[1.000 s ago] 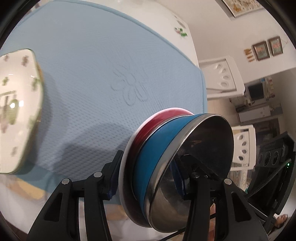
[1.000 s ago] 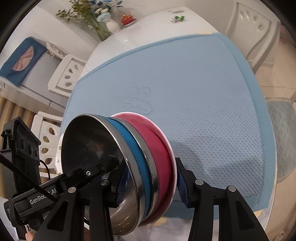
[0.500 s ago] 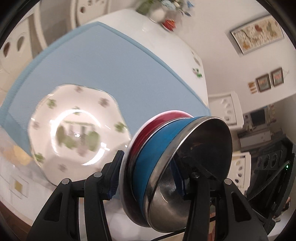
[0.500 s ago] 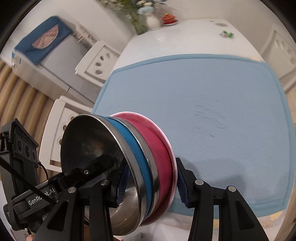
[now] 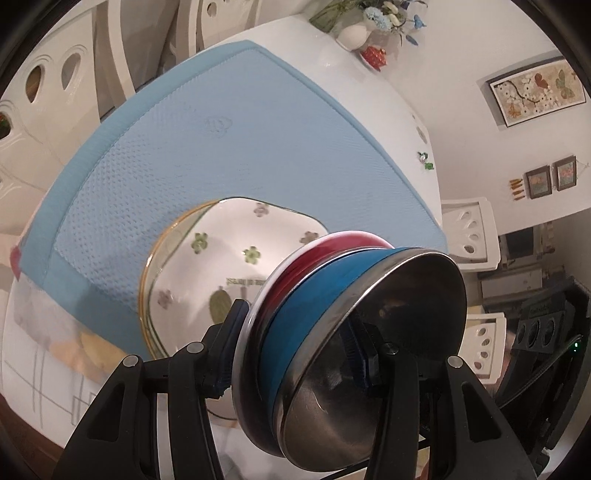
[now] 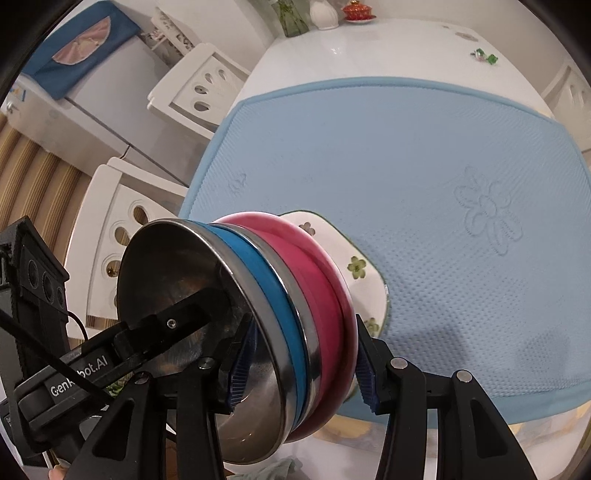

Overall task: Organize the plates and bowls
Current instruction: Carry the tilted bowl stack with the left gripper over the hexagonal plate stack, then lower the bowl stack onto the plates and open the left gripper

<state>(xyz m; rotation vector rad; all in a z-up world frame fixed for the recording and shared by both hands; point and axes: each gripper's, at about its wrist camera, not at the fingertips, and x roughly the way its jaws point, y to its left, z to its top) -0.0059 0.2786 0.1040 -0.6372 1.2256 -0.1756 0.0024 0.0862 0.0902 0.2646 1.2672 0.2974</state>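
Note:
A nested stack of steel bowls [image 5: 332, 317], one blue-sided inside one red-sided, hangs tilted in the air. My left gripper [image 5: 291, 354] is shut on one side of the stack's rim. My right gripper [image 6: 303, 365] is shut on the opposite side of the same bowl stack [image 6: 280, 314]. Below and behind the stack lies a white plate with green flowers [image 5: 221, 266] on a glass plate with a gold rim [image 5: 147, 280], near the front edge of the blue mat [image 5: 229, 140]. Only an edge of the flowered plate [image 6: 358, 266] shows in the right wrist view.
The blue mat [image 6: 424, 177] covers a white table [image 6: 369, 44]. A vase of flowers [image 5: 354, 29] and a small red dish [image 5: 375, 55] stand at the far end. White chairs [image 6: 199, 88] surround the table. A fridge [image 6: 74, 96] stands to the left.
Both grippers have carried the bowl stack sideways across the mat. The flowered plate, first at the left edge of the left wrist view, now lies just behind the stack.

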